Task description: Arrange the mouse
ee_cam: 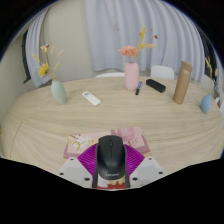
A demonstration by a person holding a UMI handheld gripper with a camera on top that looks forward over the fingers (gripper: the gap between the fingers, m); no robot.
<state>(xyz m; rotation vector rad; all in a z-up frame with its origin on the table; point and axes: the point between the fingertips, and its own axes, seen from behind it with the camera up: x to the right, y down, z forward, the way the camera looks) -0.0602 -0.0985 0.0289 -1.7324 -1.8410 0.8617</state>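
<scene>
Black plastic computer mouse [110,156] clamped between closed-in gripper [110,172] pads near round beige desk's [60,122] front edge, ready for placement.

A mouse [110,156] sits between my fingers [110,170], on the table [60,125]. At twelve o'clock, far across the table, stands a vase [132,76] with flowers. At eleven o'clock lies a remote [91,98], and a small vase [59,91] stands left of it. At one o'clock lies a flat box [156,85]; a tall bottle [182,82] stands right of it.
</scene>
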